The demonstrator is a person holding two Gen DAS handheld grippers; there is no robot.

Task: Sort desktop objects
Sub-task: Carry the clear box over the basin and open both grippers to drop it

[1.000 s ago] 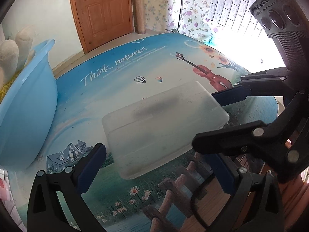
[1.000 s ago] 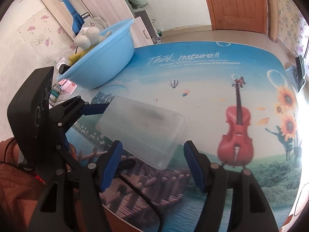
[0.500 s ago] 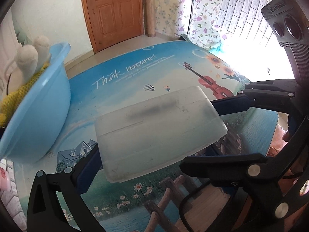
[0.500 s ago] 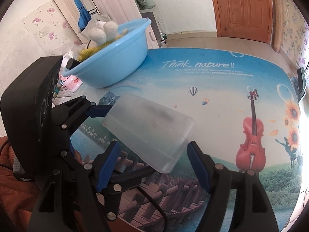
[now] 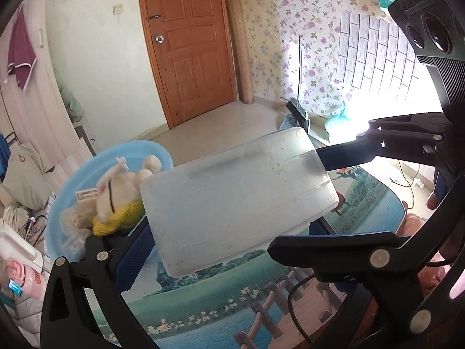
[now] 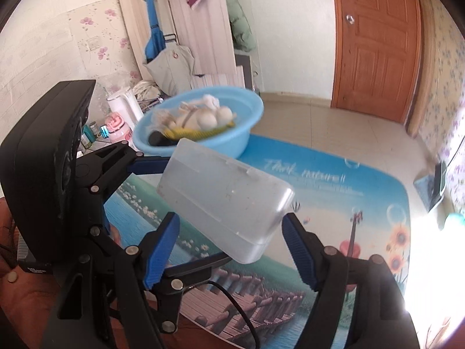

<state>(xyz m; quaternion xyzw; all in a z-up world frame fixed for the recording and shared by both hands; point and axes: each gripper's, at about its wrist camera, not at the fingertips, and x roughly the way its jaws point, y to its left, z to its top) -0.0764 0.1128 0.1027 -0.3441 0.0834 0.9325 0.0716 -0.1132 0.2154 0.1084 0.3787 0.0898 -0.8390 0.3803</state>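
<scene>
A translucent plastic box [image 5: 238, 195] hangs tilted above the picture-printed table cover [image 5: 232, 305]. My left gripper [image 5: 231, 229] is shut on its near end: one blue pad lies against the left edge, and the other is mostly hidden behind the right gripper's black arm. In the right wrist view my right gripper [image 6: 231, 219] is shut on the other end of the box [image 6: 226, 203], with a blue pad at each side. Behind stands a light-blue basin [image 6: 244, 133] holding a cream plush toy [image 6: 203, 119].
The basin [image 5: 66, 192] sits at the table's far left edge, and the toy [image 5: 116, 192] wears a yellow knit. A white kettle [image 6: 122, 104] and a pink cup [image 6: 116, 125] stand beyond it. A black cable [image 6: 241, 314] trails near the front edge. A wooden door [image 6: 375, 43] is in the far wall.
Both grippers have risen with the box between them, lifting it off the table and tilting it. Both views have tipped upward, so the basin's contents and the room now show.
</scene>
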